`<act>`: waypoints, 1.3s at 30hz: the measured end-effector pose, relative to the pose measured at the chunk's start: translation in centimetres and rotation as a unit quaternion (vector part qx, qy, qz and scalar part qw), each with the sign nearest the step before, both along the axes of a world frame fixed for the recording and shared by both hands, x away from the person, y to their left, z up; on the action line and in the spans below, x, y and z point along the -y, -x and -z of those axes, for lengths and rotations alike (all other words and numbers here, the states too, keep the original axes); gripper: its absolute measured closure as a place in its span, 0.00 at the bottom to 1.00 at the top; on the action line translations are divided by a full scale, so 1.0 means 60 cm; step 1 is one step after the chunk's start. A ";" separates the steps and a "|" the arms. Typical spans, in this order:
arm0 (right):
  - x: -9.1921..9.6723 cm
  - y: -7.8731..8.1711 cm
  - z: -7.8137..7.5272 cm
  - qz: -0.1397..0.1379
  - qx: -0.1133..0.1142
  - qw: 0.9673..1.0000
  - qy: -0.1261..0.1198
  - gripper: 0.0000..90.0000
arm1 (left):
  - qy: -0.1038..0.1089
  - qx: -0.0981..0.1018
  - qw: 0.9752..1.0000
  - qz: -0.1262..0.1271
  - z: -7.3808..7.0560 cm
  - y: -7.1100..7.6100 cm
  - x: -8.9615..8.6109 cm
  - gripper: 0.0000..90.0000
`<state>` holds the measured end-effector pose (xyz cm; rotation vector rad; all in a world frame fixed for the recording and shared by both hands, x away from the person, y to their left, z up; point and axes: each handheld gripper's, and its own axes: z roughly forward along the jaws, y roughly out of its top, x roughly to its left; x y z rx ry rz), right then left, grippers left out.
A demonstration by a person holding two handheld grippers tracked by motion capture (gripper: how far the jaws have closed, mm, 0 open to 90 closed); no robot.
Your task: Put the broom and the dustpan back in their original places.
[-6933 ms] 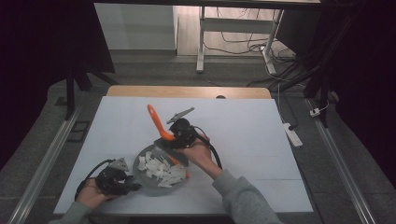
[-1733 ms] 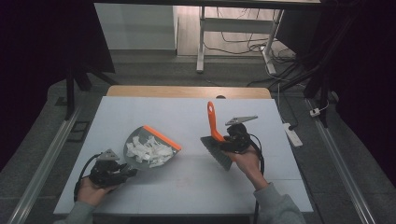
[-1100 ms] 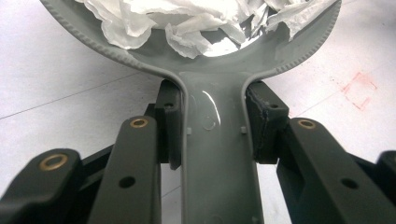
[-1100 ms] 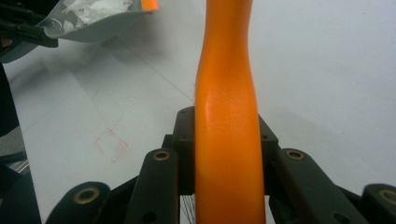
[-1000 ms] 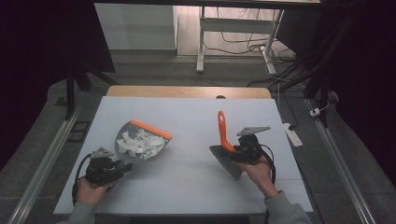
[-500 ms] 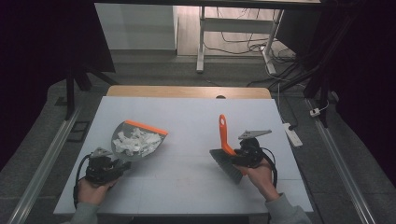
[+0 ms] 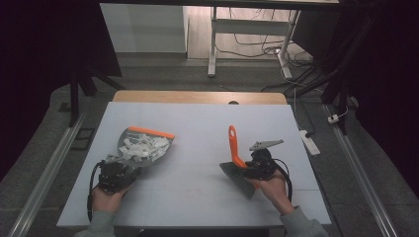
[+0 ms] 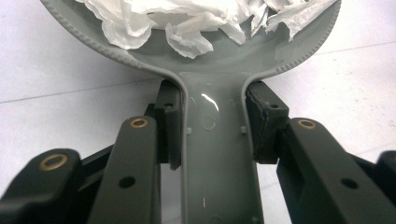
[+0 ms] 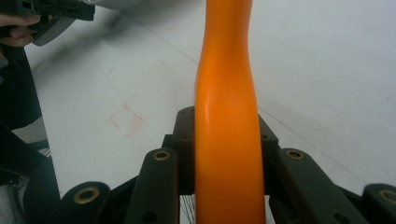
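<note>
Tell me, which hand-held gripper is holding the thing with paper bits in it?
The left hand-held gripper. It clamps the handle of the grey dustpan full of white paper scraps. The right hand-held gripper holds the orange-handled brush instead.
</note>
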<state>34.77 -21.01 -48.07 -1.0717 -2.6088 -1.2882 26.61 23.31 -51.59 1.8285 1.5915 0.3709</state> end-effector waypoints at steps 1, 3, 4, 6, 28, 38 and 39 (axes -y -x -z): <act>0.000 0.000 0.002 0.000 -0.002 1.000 0.001 0.78 | 0.001 -0.003 1.000 -0.004 0.003 -0.003 -0.001 0.69; 0.002 0.000 0.005 0.002 -0.008 1.000 0.001 0.78 | 0.007 -0.008 1.000 -0.011 0.007 -0.007 -0.003 0.69; 0.002 0.001 0.005 0.003 -0.010 1.000 0.001 0.78 | 0.011 -0.009 1.000 -0.014 0.009 -0.008 -0.005 0.69; 0.002 0.002 0.005 0.006 -0.010 1.000 0.000 0.78 | 0.015 -0.007 1.000 -0.024 0.011 -0.010 -0.007 0.69; 0.009 -0.036 0.034 0.037 -0.059 0.997 0.020 0.78 | 0.009 -0.038 0.998 -0.046 0.031 -0.031 -0.004 0.69; 0.026 -0.053 0.048 0.057 -0.082 0.995 0.019 0.76 | 0.011 -0.034 0.998 -0.043 0.030 -0.031 -0.006 0.68; 0.027 -0.055 0.049 0.057 -0.081 0.995 0.023 0.74 | 0.011 -0.033 0.998 -0.044 0.031 -0.031 -0.006 0.68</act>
